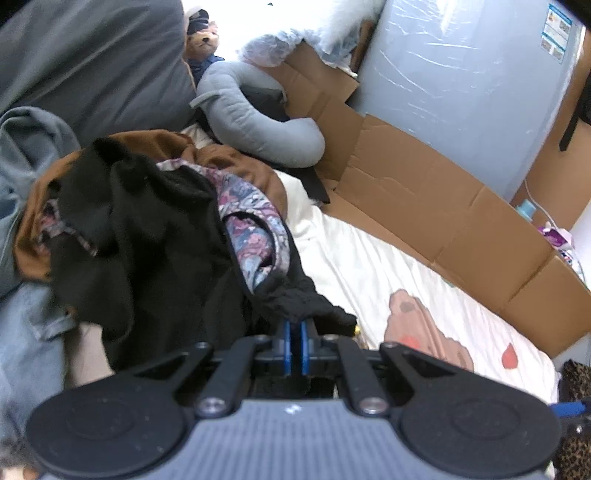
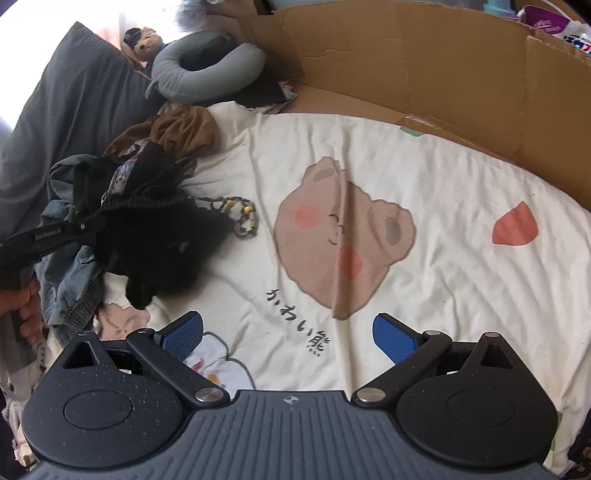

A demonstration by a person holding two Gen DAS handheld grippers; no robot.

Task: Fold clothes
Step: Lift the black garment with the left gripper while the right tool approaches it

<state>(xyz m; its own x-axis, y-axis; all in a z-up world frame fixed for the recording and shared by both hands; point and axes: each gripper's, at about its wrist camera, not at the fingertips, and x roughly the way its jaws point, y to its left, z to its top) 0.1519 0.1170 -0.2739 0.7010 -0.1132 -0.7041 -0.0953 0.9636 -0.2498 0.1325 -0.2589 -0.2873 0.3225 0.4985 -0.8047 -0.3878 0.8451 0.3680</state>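
Bedsheet (image 2: 424,155): black characters "かわい熊" printed under bear face. Sticker (image 1: 557,33) on wrapped mattress (image 1: 461,92): text illegible.

Each gripper, the left gripper (image 1: 295,334) and the right gripper (image 2: 288,332), is built as a ribbed grey body flanked by two round black discs, from which black link bars fastened with silver screws run forward. The fingers are faced with blue textured pads (image 2: 393,338). A small white crosshair mark is printed on the grey body.
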